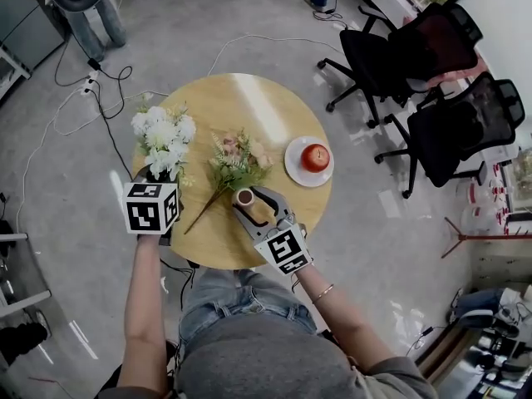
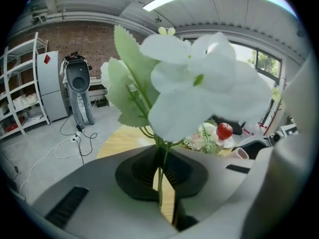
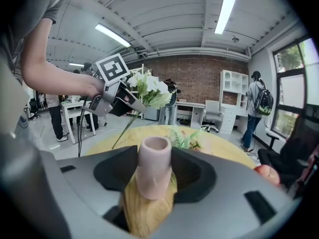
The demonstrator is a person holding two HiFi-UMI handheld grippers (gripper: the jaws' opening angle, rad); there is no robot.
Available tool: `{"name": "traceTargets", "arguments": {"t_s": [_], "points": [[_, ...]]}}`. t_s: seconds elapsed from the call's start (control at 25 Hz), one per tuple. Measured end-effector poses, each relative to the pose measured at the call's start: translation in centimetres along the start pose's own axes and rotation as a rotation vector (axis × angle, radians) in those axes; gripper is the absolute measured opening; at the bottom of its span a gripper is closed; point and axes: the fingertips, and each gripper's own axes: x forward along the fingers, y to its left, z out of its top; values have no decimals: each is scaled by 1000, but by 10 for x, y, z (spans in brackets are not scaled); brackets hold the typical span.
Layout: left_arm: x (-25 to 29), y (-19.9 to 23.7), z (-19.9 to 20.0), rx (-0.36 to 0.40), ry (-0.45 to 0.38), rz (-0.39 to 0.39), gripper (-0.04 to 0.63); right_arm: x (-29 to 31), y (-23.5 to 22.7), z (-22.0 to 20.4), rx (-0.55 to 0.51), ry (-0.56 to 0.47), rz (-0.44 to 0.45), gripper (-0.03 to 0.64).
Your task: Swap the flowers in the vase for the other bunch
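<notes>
Left gripper (image 2: 160, 177): jaws are pressing together on the thin green stems (image 2: 159, 153) of the white bunch (image 1: 162, 135). It is gripping low so the blooms are standing free above, over the left edge of the table (image 1: 241, 98).
Right gripper (image 3: 154, 180): jaws are clamping the pink vase (image 3: 154, 161) from both sides by the table's near edge, probably steadying it upright against tipping while stems are going in or out.
Vase mouth: showing empty, no stems inside.
Other bunch (image 1: 237, 160): pink and green, lying flat at mid-table just beyond the vase, with its stem pointing toward the near-left edge, within easy reach.
Plate (image 1: 293, 171) with apple (image 1: 315, 157): sitting toward the right edge, apart from the work.
Stage (judgement): the swap is looking half done. A bunch is waiting to go in, but I cannot tell which.
</notes>
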Motion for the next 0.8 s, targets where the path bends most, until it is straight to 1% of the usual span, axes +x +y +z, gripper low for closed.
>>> {"name": "traceTargets", "arguments": {"t_s": [0.16,0.36,0.8], "points": [[13,7,-4,-10,12,-26,23,3,7,0,3,2,-13,220],[39,8,-5,-30,40,-48,23,4,2,0,7,2,-24,221],[81,14,-20,-50,121,-67,23,6,2,3,24,7,-50,221]]}}
